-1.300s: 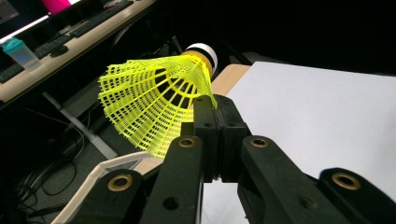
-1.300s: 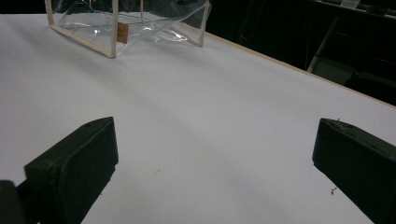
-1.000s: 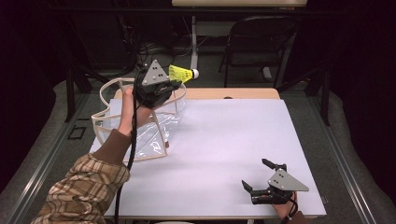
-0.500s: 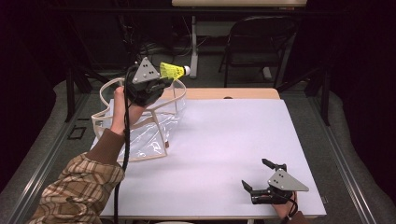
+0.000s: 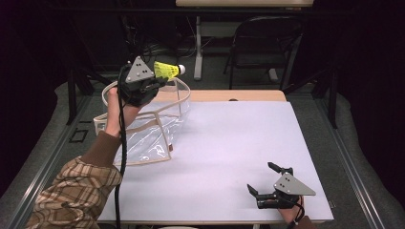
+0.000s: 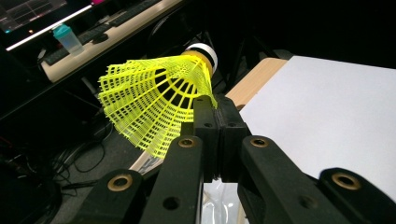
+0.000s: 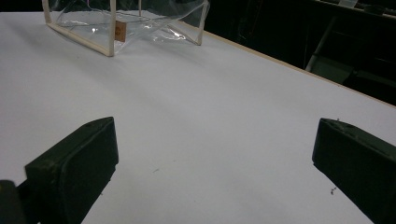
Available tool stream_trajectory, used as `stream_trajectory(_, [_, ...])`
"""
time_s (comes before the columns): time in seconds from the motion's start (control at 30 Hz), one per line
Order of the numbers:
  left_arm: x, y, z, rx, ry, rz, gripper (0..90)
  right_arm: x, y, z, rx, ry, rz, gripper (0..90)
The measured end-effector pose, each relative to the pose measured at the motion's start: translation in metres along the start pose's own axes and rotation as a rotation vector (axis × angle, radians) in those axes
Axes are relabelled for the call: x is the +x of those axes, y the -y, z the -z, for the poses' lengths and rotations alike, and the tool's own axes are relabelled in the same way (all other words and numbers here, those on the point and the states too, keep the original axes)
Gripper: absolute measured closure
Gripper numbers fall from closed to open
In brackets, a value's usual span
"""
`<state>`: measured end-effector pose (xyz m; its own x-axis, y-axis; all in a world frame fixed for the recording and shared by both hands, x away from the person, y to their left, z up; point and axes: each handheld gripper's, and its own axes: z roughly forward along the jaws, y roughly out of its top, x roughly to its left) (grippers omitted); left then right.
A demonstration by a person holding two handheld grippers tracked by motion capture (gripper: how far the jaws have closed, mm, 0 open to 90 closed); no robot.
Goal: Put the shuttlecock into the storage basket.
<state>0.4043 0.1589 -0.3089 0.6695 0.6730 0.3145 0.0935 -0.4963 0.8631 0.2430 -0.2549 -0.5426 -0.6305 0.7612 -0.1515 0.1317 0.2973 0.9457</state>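
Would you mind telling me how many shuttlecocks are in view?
1. The yellow shuttlecock is held up in the left tongs above the clear bag; creases in the bag could hide others.

Two black, blunt jaws rise from the bottom edge, set wide apart with nothing between them, belonging to the right gripper (image 7: 212,170). Beneath them spreads the flat white table top (image 7: 210,116). At the far end, well away, stands a clear plastic bag with pale wooden frame edges (image 7: 126,23), touching the surface. Beyond the table's edge the room is dark.
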Motion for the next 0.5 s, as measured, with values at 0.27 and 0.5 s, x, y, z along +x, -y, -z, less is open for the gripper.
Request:
stream_trajectory(0.27, [0.007, 0.004, 0.005, 0.003, -0.019, 0.016, 89.6, 0.0, 0.0, 0.0, -0.002, 0.001, 0.0, 0.0])
stream_trajectory(0.5, [0.013, 0.006, 0.009, 0.01, -0.032, 0.021, 89.6, 0.0, 0.0, 0.0, -0.003, 0.002, 0.001, 0.0])
